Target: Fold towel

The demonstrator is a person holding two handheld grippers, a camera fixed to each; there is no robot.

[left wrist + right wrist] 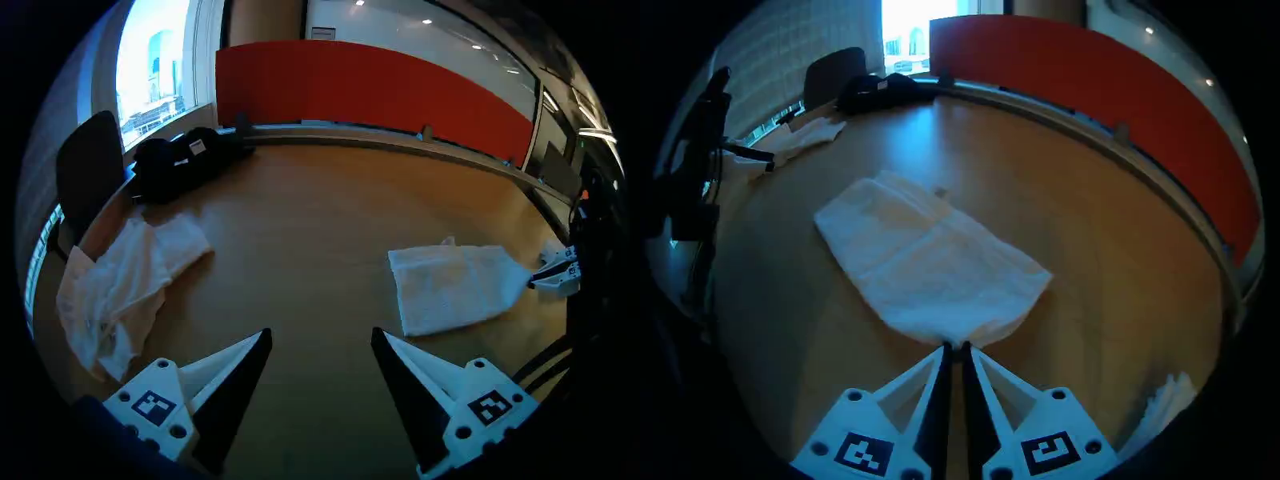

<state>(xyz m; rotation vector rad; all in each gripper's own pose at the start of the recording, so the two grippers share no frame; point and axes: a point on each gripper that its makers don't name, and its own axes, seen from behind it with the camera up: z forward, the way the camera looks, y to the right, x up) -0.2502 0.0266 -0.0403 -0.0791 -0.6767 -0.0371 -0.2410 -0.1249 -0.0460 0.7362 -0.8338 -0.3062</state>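
Daylight streaming through window [152, 72] at far corner. Red partition [360, 84] running along curved wooden table [320, 208]. Dark chair [88, 172] standing beside window. Ceiling lights [424, 22] glowing overhead.

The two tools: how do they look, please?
The left tool and the right tool look alike: two pointed wedge fingers each, white outside, black on the inner faces, with a square black-and-white marker and small round holes at each base.

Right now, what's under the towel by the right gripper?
The towel lies flat on the wooden table, which shows bare all around it. The towel's near edge is pinched at the tips of the right gripper. Anything beneath the cloth itself is covered.
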